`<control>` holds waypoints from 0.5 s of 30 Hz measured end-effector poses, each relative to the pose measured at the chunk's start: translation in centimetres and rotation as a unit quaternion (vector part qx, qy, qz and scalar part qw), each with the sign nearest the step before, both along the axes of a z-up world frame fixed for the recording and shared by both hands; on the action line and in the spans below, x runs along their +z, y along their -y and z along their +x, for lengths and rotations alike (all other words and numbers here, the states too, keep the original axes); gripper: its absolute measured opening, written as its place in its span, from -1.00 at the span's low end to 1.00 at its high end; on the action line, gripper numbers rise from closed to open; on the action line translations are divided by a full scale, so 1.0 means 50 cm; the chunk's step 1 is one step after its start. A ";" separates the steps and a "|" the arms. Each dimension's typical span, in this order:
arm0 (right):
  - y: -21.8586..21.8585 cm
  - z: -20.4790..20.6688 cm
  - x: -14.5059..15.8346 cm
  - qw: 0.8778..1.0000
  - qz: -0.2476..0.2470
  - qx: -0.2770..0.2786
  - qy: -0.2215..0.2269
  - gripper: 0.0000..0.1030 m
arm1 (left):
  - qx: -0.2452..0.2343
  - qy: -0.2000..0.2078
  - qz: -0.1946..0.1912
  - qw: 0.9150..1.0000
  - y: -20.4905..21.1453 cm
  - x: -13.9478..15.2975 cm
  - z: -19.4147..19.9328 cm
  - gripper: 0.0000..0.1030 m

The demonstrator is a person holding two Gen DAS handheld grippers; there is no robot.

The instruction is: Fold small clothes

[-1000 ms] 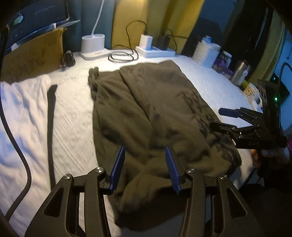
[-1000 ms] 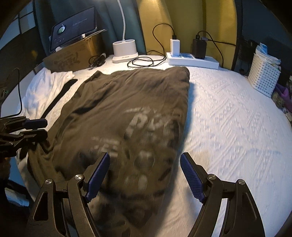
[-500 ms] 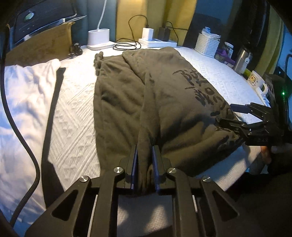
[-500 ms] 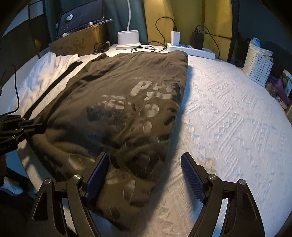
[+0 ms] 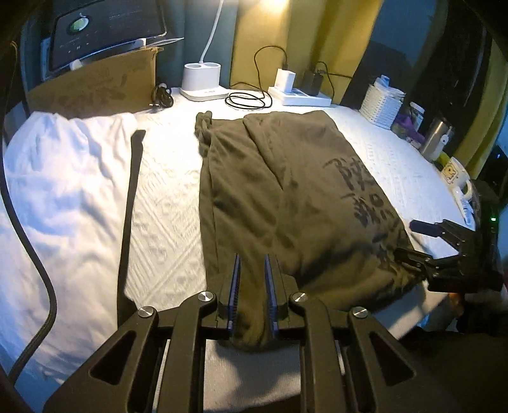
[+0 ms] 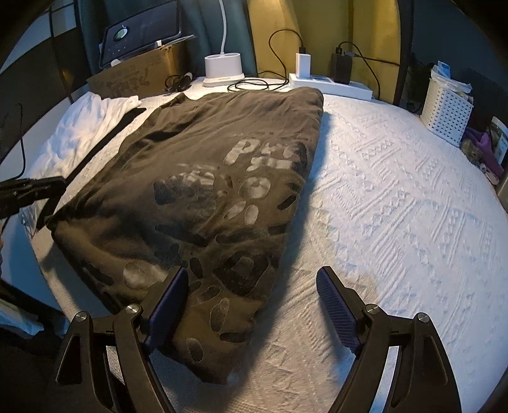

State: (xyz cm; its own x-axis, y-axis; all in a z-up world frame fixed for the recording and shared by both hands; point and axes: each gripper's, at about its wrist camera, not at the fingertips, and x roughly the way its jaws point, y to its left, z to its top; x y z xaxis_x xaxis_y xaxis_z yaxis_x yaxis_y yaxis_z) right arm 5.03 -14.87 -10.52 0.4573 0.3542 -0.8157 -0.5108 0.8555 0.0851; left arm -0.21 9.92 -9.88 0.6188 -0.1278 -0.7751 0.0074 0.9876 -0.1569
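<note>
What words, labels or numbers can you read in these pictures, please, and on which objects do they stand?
"P": the only clear letter, opening the pale print on the olive garment; the rest of that print is blurred and broken.
Dark print on the cardboard box: too blurred to read.
Text on the dark display panel: too small to read.
Picture on the white mug: no words legible.

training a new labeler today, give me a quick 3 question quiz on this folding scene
1. True or false: the left gripper is shut on the olive garment.
2. The right gripper is: A open, B shut on the garment, C out of view.
3. What lies left of the garment in the left wrist view?

Key: 1 true. 2 A. 3 a white cloth, with a dark strap between them.
</note>
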 end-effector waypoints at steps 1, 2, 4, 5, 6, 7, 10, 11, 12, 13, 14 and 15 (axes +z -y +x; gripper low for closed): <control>0.002 0.003 0.004 1.000 0.002 0.000 0.001 0.63 | -0.001 -0.002 0.005 1.000 0.004 0.000 0.010 -0.71; 0.004 0.008 0.008 1.000 0.003 -0.001 0.002 0.63 | -0.002 -0.003 0.009 1.000 0.007 -0.001 0.020 -0.71; 0.009 0.019 0.015 1.000 0.005 -0.004 0.006 0.63 | -0.007 -0.002 0.015 1.000 0.014 0.001 0.043 -0.70; 0.012 0.024 0.016 1.000 0.006 -0.005 0.006 0.63 | -0.010 0.000 0.015 1.000 0.017 0.002 0.054 -0.70; 0.015 0.033 0.018 1.000 0.008 -0.007 0.007 0.63 | -0.013 0.000 0.016 1.000 0.020 0.003 0.067 -0.70; 0.018 0.040 0.019 1.000 0.009 -0.010 0.007 0.63 | -0.014 -0.001 0.019 1.000 0.023 0.004 0.081 -0.70; 0.026 0.065 0.022 1.000 0.011 -0.016 0.007 0.63 | -0.022 -0.001 0.026 0.999 0.030 0.007 0.122 -0.70; 0.026 0.072 0.022 1.000 0.011 -0.018 0.007 0.63 | -0.025 -0.001 0.028 0.999 0.031 0.007 0.134 -0.70; 0.028 0.081 0.022 1.000 0.011 -0.020 0.007 0.63 | -0.026 -0.002 0.031 0.999 0.032 0.008 0.147 -0.70; 0.029 0.092 0.022 1.000 0.010 -0.023 0.007 0.63 | -0.027 -0.003 0.031 0.999 0.032 0.008 0.162 -0.70; 0.029 0.098 0.021 1.000 0.010 -0.025 0.007 0.63 | -0.029 -0.003 0.031 0.999 0.032 0.008 0.173 -0.70; 0.030 0.108 0.021 1.000 0.009 -0.027 0.006 0.63 | -0.031 -0.003 0.030 0.999 0.031 0.007 0.185 -0.70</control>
